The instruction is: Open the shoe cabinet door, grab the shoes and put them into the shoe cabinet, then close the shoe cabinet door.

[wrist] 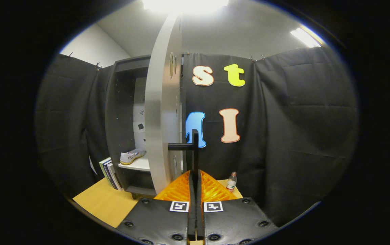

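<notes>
Tongs (pixel 195 177) are clenched on the dark bar handle (pixel 194 149) of the shoe cabinet door (pixel 162 112), the two fingers pressed together with the handle's upright post pinched between them. You have the door edge-on in front of you, swung well out from the shoe cabinet (pixel 126 115), whose dark interior stands open beyond it. One shoe (pixel 132 156) already lies on the pale shelf (pixel 138 165) inside, just past the door's inner face. Books (pixel 109 173) lean against the cabinet's outer side on the tabletop (pixel 103 200), and a small bottle (pixel 231 181) stands on the tabletop on the other side of the door, near the cloth wall.

Judging by the shoe inside, you are likely closing the door now, though the same grip would fit the end of opening it. Either way, guide the handle along the door's own arc around its hinges rather than shoving straight ahead; a straight push would twist the post out of your pinch. Keep your wrist turning with the panel so the fingers stay square to the handle. Check that the shoe's toe sits clear of the door's path, and let go only once the panel meets the frame.
</notes>
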A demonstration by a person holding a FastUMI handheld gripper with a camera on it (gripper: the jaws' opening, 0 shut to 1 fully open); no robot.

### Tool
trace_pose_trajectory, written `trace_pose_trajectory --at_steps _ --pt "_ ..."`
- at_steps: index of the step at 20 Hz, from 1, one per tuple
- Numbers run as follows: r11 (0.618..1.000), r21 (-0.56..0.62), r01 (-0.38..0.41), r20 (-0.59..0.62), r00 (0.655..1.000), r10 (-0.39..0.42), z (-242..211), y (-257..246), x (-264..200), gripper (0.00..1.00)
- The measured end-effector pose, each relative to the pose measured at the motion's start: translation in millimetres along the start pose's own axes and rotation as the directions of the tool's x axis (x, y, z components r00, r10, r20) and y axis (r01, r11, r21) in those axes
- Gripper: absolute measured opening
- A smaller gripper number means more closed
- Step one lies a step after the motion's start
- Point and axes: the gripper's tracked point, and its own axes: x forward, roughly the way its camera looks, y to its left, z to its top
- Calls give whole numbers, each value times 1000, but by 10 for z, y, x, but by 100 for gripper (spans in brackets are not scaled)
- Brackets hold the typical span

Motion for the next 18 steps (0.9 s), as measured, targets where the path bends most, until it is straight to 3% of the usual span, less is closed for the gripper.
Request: trace_pose_trajectory --at_steps 6,8,13,18 --pt "1000 5 -18 42 999 18 48 -130 -109 4" --pt "999 -27 21 48 999 -20 55 -234 -205 5" --pt "994 70 89 45 995 -92 81 -257 -587 43" --pt "989 73 130 35 991 -133 59 -18 -868 82"
